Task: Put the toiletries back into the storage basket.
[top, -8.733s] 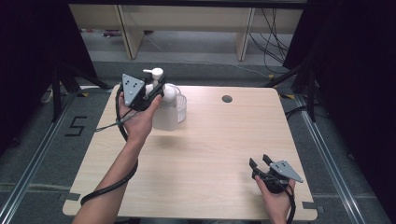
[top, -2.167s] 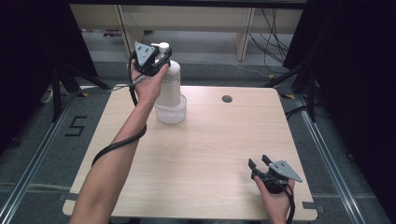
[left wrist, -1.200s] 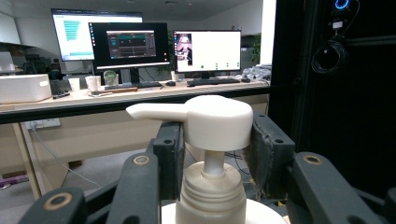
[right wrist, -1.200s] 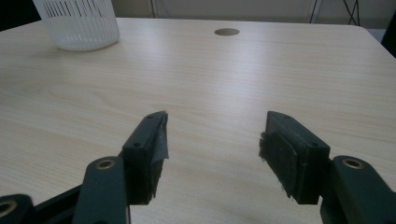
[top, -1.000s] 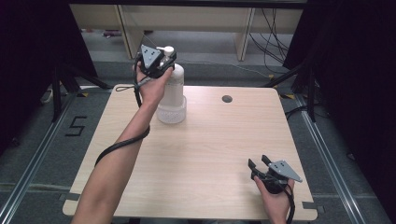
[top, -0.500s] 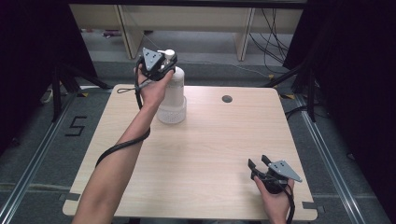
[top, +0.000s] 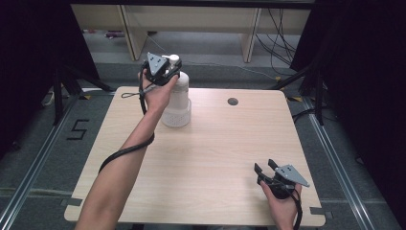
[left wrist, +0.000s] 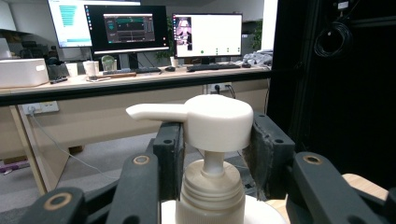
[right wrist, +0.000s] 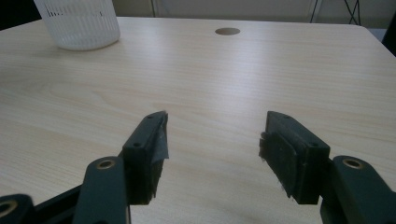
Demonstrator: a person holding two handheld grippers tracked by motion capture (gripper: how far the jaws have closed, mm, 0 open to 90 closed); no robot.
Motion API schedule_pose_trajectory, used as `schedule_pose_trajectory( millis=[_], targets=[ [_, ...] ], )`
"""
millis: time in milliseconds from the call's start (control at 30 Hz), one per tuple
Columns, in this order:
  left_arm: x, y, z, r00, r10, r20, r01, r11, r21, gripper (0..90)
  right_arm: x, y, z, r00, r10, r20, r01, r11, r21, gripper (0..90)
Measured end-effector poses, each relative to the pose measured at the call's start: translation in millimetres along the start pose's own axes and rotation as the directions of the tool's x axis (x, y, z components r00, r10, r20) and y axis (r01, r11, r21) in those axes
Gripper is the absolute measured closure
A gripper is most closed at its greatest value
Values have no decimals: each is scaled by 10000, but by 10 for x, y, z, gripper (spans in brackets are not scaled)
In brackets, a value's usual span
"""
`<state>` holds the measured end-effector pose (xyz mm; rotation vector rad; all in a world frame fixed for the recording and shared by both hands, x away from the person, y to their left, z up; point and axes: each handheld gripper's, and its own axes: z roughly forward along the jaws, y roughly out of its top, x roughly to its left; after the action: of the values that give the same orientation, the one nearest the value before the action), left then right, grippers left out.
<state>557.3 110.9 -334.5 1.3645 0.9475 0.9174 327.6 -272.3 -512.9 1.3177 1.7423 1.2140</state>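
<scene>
Bench point(top: 230, 143) of pale wood nearest, with the right hand-held gripper point(top: 263, 165) at the lower right of the high view, jaws apart, nothing between them, parked low over the wood. Farther up, left of centre: white pump bottle point(top: 180, 91) upright, base inside a white ribbed basket point(top: 176, 118) standing on the bench. Left hand-held gripper point(top: 172, 71) at the bottle's top, clamped on the pump head point(left wrist: 217, 121), one pad at each side, spout pointing to the left in the left gripper view. Step in hand, by judgement: seating the bottle in the basket. To do it well: hold the bottle plumb, lower straight along the basket's axis, avoid any downward push on the pump head to prevent a squirt, release only with the base flat and the basket steady. Right hand-held gripper best left parked, or brought up to brace the basket against tipping. No brand or label readable on bottle or basket. Floor marking "5" point(top: 76, 129) at the left of the high view. Monitors point(left wrist: 126, 28) beyond, text too small to read.
</scene>
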Motion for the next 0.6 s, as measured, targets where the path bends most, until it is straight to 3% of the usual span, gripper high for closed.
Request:
schedule_pose_trajectory(
  millis=[600],
  targets=[
    [31,-150,20,9999,-77,-117,81,9992,382,589,-1,0,-1,9999,-1,-147,1,10000,-39,407]
  ],
)
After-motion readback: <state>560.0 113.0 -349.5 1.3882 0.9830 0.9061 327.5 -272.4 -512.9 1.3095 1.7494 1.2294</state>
